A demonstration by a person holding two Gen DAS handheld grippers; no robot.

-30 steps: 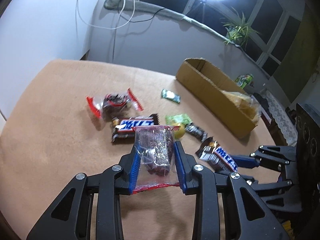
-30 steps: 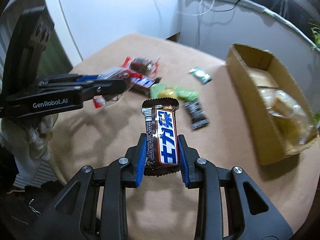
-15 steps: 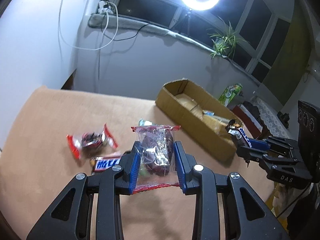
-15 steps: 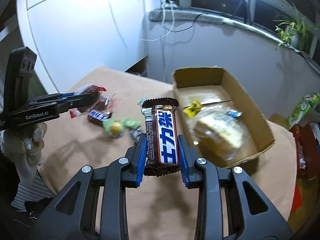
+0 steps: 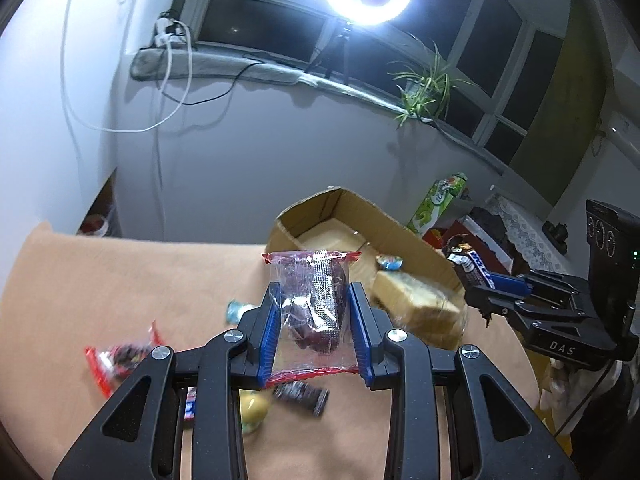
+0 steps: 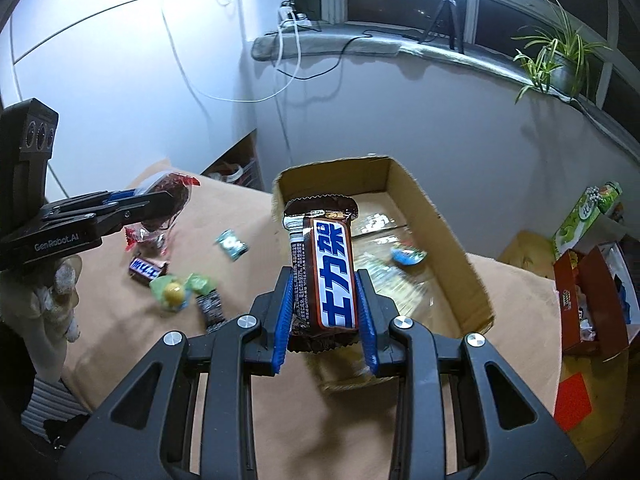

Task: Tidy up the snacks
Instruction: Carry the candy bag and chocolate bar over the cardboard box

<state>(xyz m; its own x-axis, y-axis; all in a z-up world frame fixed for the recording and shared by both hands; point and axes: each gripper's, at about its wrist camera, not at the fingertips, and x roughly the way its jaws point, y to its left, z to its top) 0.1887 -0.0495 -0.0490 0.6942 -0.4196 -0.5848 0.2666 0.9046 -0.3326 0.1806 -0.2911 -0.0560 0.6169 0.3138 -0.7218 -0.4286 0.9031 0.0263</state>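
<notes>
The chocolate bar (image 6: 328,276) stands upright between the blue pads of the right gripper (image 6: 325,312), whose jaws pinch it on its two long sides; the wrapper's top end points toward the cardboard box (image 6: 452,248) just behind it. Held this way, with the short end free, the bar can probably slide into the box when the jaws spread. The box is open at the top and already contains a wrapped bread (image 5: 416,310) and a small blue candy (image 6: 408,256), so it seems to be the place for collecting.

The left gripper (image 5: 316,320) does the same with a clear packet (image 5: 314,308) that has red sealed edges and something dark inside — its jaws are pressed on the packet's sides, and the packet hangs above the table (image 5: 100,280), on the near-left of the box. Both grippers are lifted off the cloth, I think so that the carried snacks pass over the box wall and do not push the others.

On the table, left of the box, several snacks remain: another red-edged packet (image 5: 120,356), a second chocolate bar (image 6: 147,270), a green wrapper with a yellow ball (image 6: 174,292), a dark small bar (image 6: 210,306) and a small teal candy (image 6: 231,244). They lie near each other but not in order — the task looks only partly done.
</notes>
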